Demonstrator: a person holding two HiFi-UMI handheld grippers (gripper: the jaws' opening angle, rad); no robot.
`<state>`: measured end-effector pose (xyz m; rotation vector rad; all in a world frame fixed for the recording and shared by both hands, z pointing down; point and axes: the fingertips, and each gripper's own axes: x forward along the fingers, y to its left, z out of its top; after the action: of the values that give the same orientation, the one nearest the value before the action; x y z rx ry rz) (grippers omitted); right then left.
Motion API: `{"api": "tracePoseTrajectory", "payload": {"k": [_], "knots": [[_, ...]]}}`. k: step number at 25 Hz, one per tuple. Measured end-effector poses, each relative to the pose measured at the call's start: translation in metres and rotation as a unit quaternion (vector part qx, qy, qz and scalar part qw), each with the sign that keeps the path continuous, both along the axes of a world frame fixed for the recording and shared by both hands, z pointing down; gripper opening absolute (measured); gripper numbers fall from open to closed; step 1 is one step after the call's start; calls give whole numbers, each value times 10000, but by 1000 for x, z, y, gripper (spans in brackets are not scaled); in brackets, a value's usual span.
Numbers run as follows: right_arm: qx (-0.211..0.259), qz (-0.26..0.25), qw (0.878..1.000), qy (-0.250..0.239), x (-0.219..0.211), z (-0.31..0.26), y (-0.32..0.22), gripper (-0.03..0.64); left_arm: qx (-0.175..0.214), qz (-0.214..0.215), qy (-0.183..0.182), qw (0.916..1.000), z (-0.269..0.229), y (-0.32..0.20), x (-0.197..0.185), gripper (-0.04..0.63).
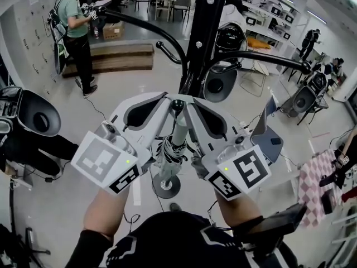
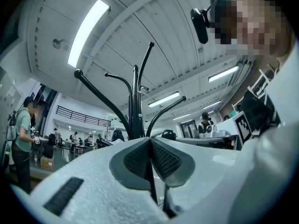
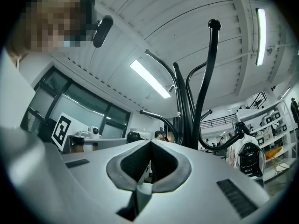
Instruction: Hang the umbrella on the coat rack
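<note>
A folded umbrella with a grey handle and a black cap hangs upright between my two grippers, above the coat rack's round base. The black coat rack rises just ahead, with curved hooks spreading overhead. My left gripper is shut, with a thin dark strap running down between its jaws. The right gripper is shut too, and a grey piece of the handle sits in the gap behind its pads. Both tips meet at the umbrella's cap.
Two black helmets hang on the rack's right side. A person in a green shirt stands at the far left by a low wooden platform. A black seat is at the left, a chair at the right. Cables lie on the floor.
</note>
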<state>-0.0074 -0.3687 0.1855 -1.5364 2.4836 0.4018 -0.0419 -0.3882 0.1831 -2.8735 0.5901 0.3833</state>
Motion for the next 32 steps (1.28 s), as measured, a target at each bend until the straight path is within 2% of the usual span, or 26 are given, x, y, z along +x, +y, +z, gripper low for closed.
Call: {"api": "tracePoseTrajectory", "payload": {"k": [16,27,32], "knots": [[-342,170,9992,-79,16,16,-25,8,-217,15,-168,9996,15,-28,21,11],[-450,310,9984,-139,30,26,-38,8,-535,259,-168,9981,25,-37,37,11],[-489,314,9982,-154,34,30,-43,8,-538,265,-164,9981,28,-41,43,11]]}}
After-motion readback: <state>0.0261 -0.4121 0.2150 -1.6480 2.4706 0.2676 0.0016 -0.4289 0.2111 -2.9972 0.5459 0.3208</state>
